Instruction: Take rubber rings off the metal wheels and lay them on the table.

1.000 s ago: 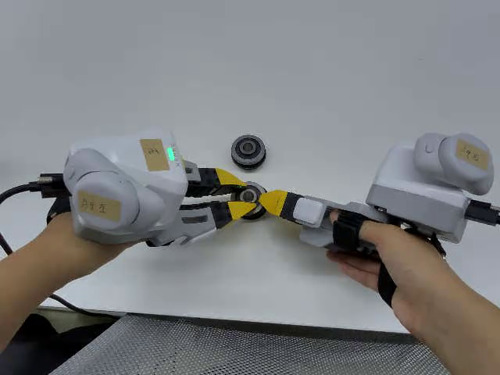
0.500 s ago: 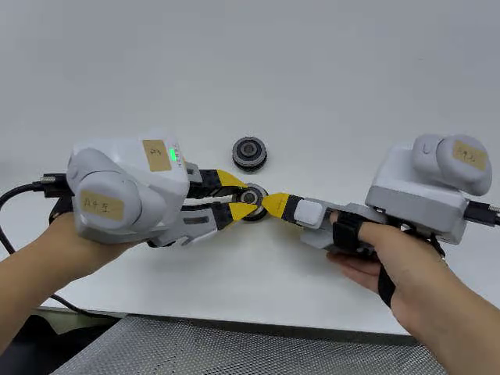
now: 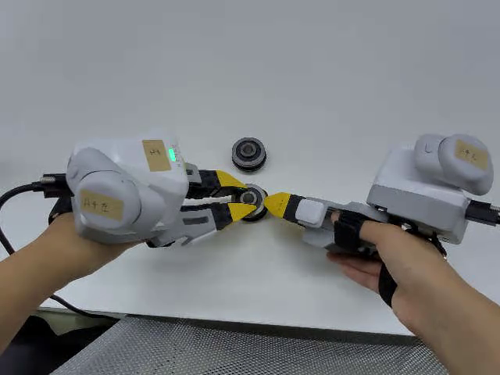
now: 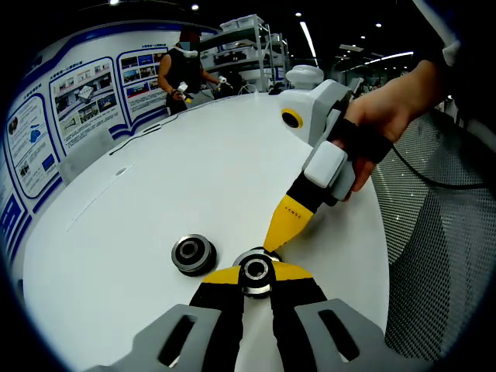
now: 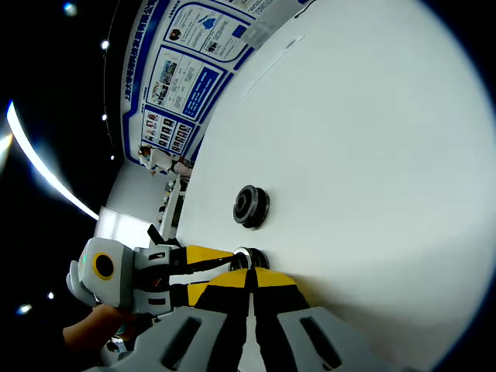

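Left gripper (image 3: pixel 237 195) has its yellow tips clamped either side of one wheel (image 3: pixel 251 197), one jaw over it and one under from where I'm standing. Right gripper (image 3: pixel 275 205) has its jaws pressed flat together, just a thin seam in the right gripper view, with the tip poked against the wheel's rim on the side away from the left one. I can't tell if any rubber is actually nipped in there.

What's changed over the last second? Basically nothing. The right tip has crept back a hair and the wheel hasn't budged. My read is the peel is only just starting or it's stalled, because nothing has been laid on the table (image 3: pixel 312 94) yet.

The other wheel (image 3: pixel 248 152) sits just behind the action, untouched, with its black ring (image 3: pixel 235 153) on.

Pose-wise, the left hand (image 3: pixel 70 242) brings its gripper in from the left, roughly level. The right hand (image 3: pixel 391 250) holds its gripper low, reaching in from the right, so the two meet nose to nose at the wheel. I can't say whether the wheel is lifted or resting on the table.
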{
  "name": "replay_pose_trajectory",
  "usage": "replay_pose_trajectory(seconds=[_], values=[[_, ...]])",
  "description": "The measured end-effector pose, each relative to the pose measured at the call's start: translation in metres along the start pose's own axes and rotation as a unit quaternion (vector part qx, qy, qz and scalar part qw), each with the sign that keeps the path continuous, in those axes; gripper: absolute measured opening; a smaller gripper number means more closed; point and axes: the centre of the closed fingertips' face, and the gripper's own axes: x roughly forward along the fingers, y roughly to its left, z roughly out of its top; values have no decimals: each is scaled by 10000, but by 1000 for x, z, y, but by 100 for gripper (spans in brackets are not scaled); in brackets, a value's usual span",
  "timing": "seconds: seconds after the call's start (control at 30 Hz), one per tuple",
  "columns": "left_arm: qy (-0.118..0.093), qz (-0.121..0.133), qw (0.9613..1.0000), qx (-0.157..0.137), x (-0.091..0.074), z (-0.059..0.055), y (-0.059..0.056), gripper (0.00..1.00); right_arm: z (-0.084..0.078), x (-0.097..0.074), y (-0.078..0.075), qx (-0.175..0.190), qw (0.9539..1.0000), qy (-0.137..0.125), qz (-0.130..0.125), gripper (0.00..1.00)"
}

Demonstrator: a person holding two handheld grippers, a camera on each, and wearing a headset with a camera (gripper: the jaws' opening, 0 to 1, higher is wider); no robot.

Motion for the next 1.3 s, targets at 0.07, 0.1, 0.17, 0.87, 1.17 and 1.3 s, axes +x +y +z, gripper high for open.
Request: replay_pose_trajectory(seconds=[0.07, 0.1, 0.17, 0.87, 1.17, 1.3], values=[[2, 1, 10000, -2, 0, 0, 0, 12, 1, 0, -2, 177, 9998, -1, 13, 2], [7, 2, 10000, -5, 0, 0, 0, 12, 1, 1, -3, 284, 9996, 3, 7, 2], [15, 1, 10000, 2, 0, 0, 0, 12, 2, 1, -4, 267, 9996, -3, -13, 1], [69, -26, 10000, 7, 0, 0, 0, 12, 2, 3, 4, -22, 10000, -46, 5, 0], [63, -29, 10000, -4, 1, -1, 0, 12, -1, 3, 14, -253, 9997, -1, 68, 0], [64, -27, 10000, -3, 1, -1, 0, 12, -2, 4, 22, -299, 9995, 10, 137, 0]])
